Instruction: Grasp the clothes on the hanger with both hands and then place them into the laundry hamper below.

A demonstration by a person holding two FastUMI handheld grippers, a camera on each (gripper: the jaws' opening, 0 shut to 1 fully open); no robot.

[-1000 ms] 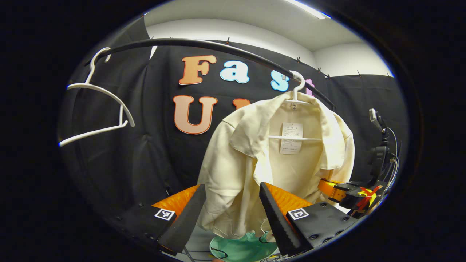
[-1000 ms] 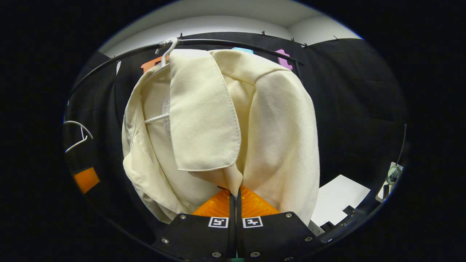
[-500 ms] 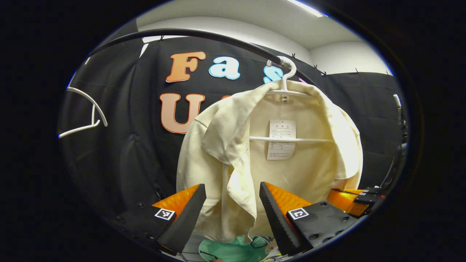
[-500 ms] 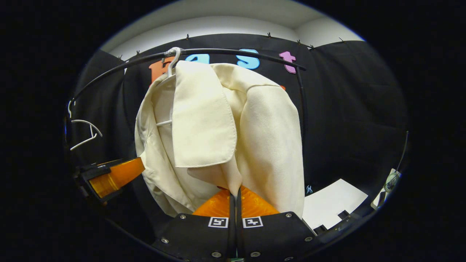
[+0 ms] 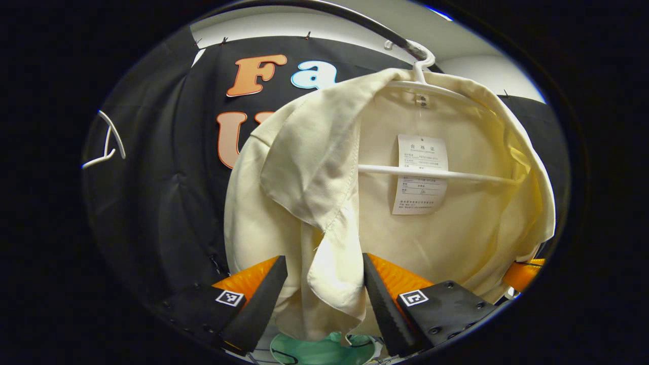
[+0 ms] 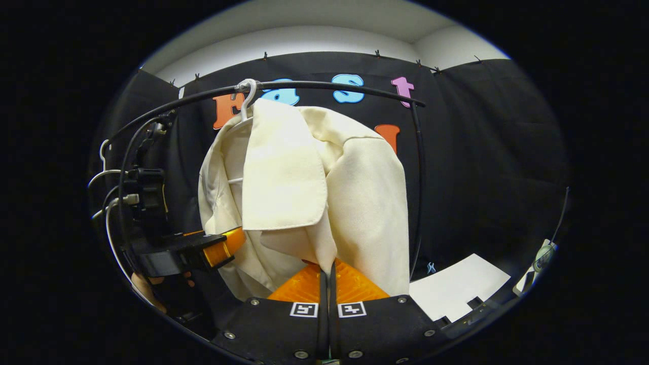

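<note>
The cream jacket (image 5: 431, 238) is hanging on a white hanger (image 5: 436, 174). The left gripper (image 5: 324, 284) is spreading around its front edge; the right gripper (image 6: 327, 271) is pinching a fold, fingers pressed together

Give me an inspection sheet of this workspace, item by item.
Surface: white sheet low at the right of the right gripper view.
Job's things: cream jacket on a white hanger hooked over the black rail; green hamper below the hem.
Clutter: spare white hanger on the rail.
Grippers: left gripper open, a jacket flap hanging between its fingers; right gripper shut on the jacket's front edge.
Cables: leads run along the left gripper's body.
Surroundings: black cloth wall, white ceiling above.
</note>
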